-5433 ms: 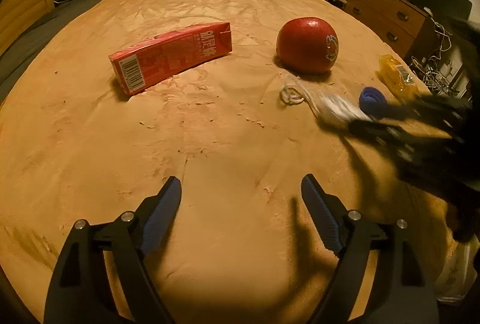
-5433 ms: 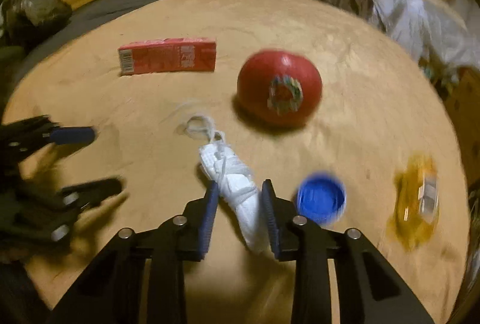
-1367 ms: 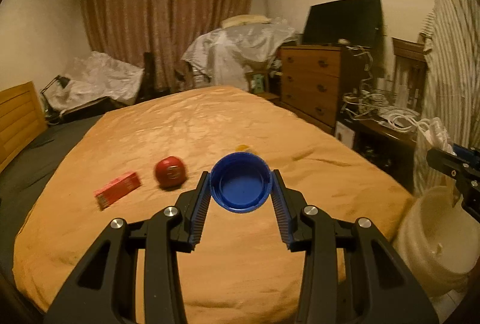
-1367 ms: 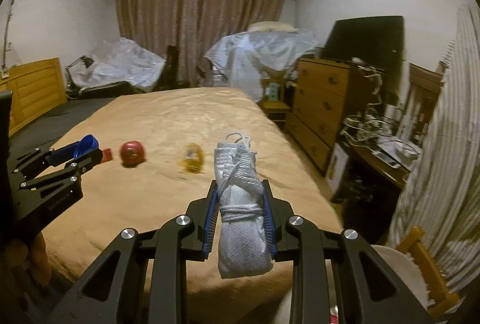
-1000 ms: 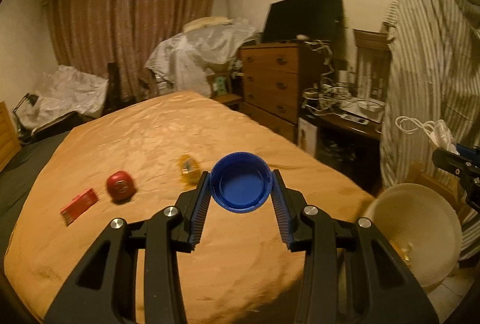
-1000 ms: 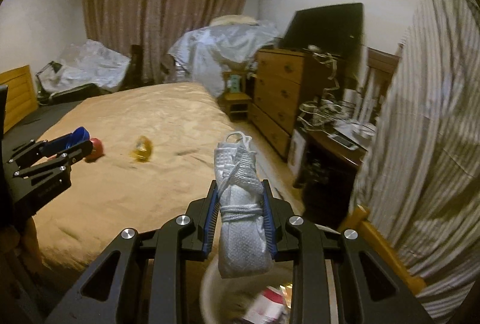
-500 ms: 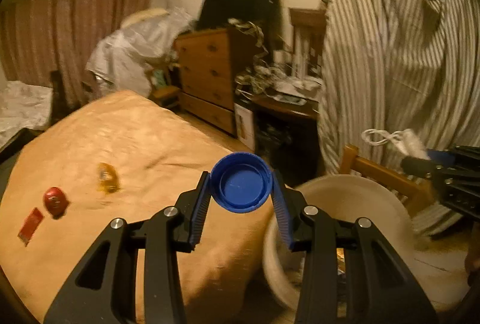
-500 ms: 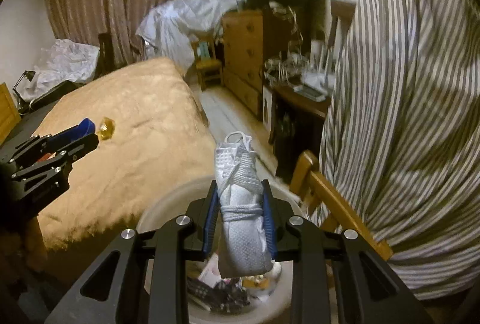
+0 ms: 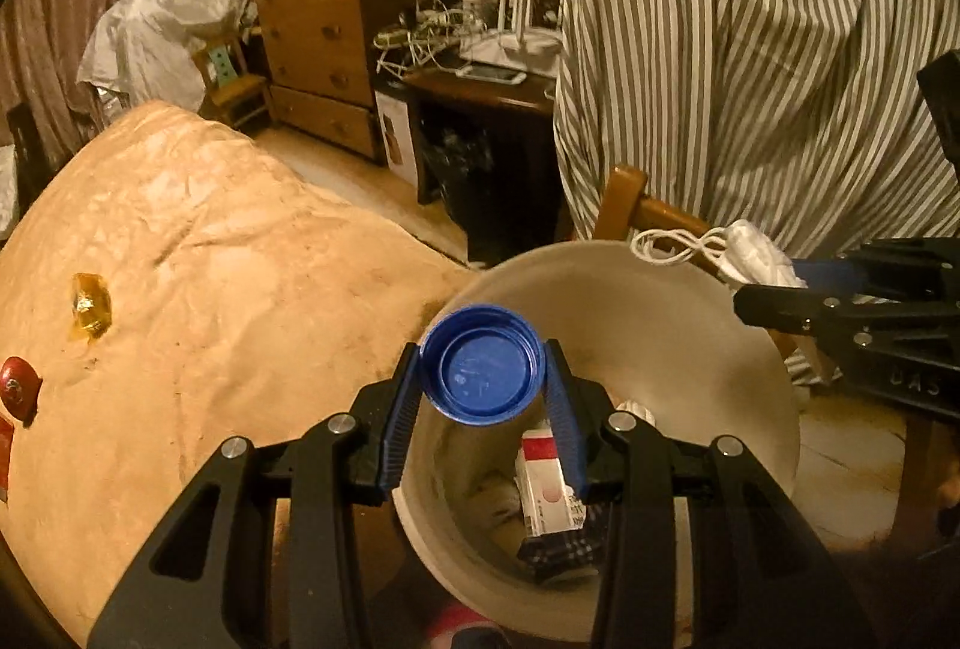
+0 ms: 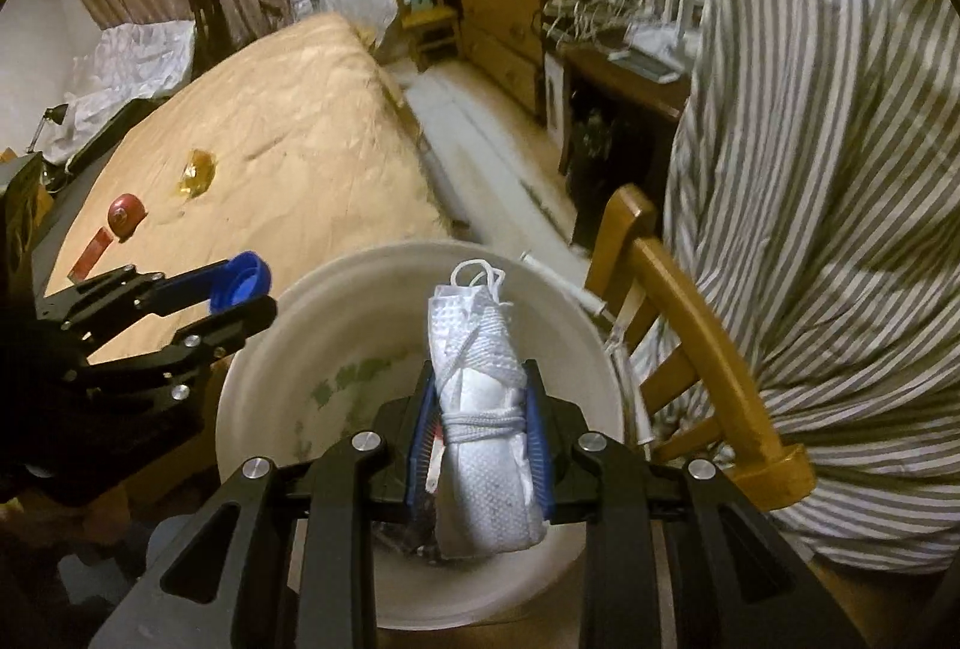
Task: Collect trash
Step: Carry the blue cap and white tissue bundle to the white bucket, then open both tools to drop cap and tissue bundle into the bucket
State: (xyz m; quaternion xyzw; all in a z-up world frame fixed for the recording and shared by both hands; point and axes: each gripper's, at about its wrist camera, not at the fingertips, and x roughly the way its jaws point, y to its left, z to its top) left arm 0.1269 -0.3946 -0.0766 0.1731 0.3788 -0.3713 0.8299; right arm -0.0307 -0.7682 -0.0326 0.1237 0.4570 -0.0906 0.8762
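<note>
My left gripper (image 9: pixel 483 397) is shut on a blue bottle cap (image 9: pixel 483 364) and hangs over the near rim of a cream trash bin (image 9: pixel 690 325) beside the bed. Inside the bin lie a red-and-white carton (image 9: pixel 543 487) and other scraps. My right gripper (image 10: pixel 477 430) is shut on a rolled white face mask (image 10: pixel 480 409) tied with its own strings, above the same bin (image 10: pixel 270 379). Each gripper shows in the other's view: the right one (image 9: pixel 774 289) with the mask at the bin's far rim, the left one (image 10: pixel 240 295) with the cap (image 10: pixel 240 283) at its left rim.
On the tan bed (image 9: pixel 210 259) remain a yellow wrapper (image 9: pixel 90 304), a red ball (image 9: pixel 18 388) and a red carton's edge (image 10: pixel 96 247). A wooden chair (image 10: pixel 690 325) draped with striped cloth (image 10: pixel 840 169) stands right of the bin. A dresser (image 9: pixel 318 42) and cluttered desk (image 9: pixel 480 78) stand behind.
Both grippers swung from the bed towards the floor and tilted downward. The bin, earlier at the right edge, now lies directly under both. The grips on cap and mask are unchanged.
</note>
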